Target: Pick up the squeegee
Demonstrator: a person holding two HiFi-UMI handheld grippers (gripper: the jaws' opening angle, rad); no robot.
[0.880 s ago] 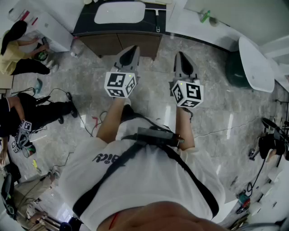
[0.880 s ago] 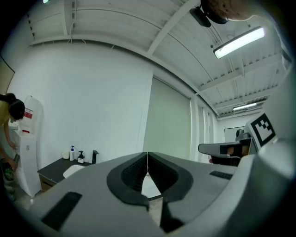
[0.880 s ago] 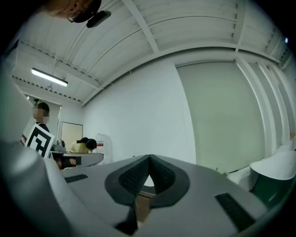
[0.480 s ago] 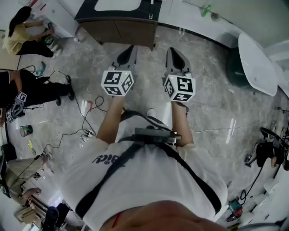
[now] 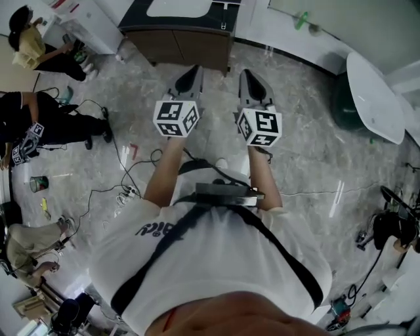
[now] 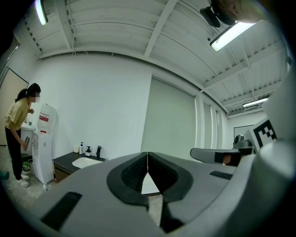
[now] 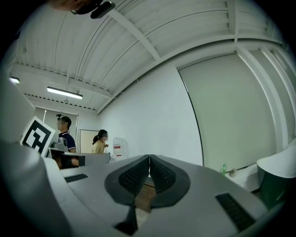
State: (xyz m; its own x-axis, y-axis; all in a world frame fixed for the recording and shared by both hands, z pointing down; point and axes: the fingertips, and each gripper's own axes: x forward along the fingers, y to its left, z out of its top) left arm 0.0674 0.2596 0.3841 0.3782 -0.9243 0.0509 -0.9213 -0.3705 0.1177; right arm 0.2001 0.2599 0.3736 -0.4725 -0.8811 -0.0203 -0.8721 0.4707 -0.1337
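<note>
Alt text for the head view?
A person holds the left gripper and right gripper side by side, both shut and empty, aimed at a dark vanity cabinet with a white sink across a grey marble floor.

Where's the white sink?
In the head view the white sink sits at the top edge, set in the dark counter, ahead of the left gripper.

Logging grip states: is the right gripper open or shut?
Shut. The right gripper shows its jaw tips touching, with nothing between them.
</note>
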